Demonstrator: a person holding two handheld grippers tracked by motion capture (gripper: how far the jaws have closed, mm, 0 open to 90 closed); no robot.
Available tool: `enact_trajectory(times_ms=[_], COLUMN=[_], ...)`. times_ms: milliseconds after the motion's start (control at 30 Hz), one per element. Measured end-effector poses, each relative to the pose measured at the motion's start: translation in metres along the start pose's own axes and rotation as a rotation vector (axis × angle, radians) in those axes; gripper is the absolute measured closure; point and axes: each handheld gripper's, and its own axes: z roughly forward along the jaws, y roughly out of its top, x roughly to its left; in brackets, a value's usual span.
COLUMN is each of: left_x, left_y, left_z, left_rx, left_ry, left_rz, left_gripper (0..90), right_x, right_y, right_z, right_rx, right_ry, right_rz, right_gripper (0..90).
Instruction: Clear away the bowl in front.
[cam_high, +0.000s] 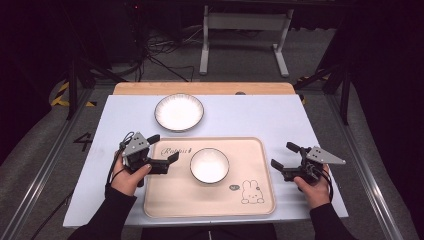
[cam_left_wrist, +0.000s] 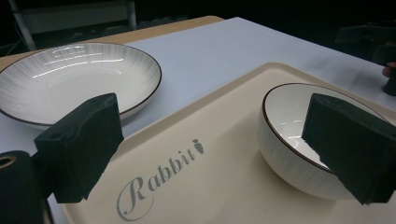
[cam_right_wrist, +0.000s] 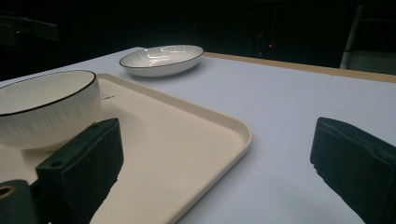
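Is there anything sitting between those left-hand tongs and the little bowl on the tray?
Nothing visible. The left tongs hang open over the tray at its left edge, and between them and the bowl there is bare tray surface with the printed word. The plate lies farther back, off the tray.

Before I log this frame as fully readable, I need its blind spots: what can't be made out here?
- Bowl: in the left gripper view the left tool's right jaw covers part of its rim and inside.
- Bowl, right gripper view: the left edge cuts it off.
- Tray: the small speech bubble beside the rabbit drawing in the high view is too small to read.
- Plate: its underside is hidden in every view.
- Right tool: dark and blurred at the left gripper view's right edge.
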Motion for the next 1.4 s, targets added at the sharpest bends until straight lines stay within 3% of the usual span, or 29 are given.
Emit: enact_trajectory(times_ms=[333, 833, 1033, 1233, 1400], left_x=[0.012, 0.031, 0.036, 0.039, 0.042], left_y=[-0.006, -0.026, -0.034, -0.040, -0.045], left_z=[-0.020, -0.046, -0.051, -0.057, -0.057], left_rx=[-0.011, -0.082, -0.108, -0.116, -0.132], left_ry=[0.023, 0.015, 0.007, -0.002, -0.008], left_rz=[0.021, -0.005, -0.015, 0.022, 0.009], left_gripper=[3.6, 2.7, 2.5, 2.3, 2.0], right_x=[0.000, 0.000, 0.001, 0.000, 0.000], right_y=[0.000, 0.000, 0.000, 0.000, 0.000], right_z=[0.000, 0.000, 0.000, 0.000, 0.000], right_rx=[0.000, -0.002, -0.003, -0.002, -0.004], right_ry=[-0.001, 0.000, -0.001, 0.002, 0.001], right_rz=[-0.001, -0.003, -0.004, -0.003, -0.006], right_gripper=[3.4, 3.4, 3.4, 3.3, 3.4])
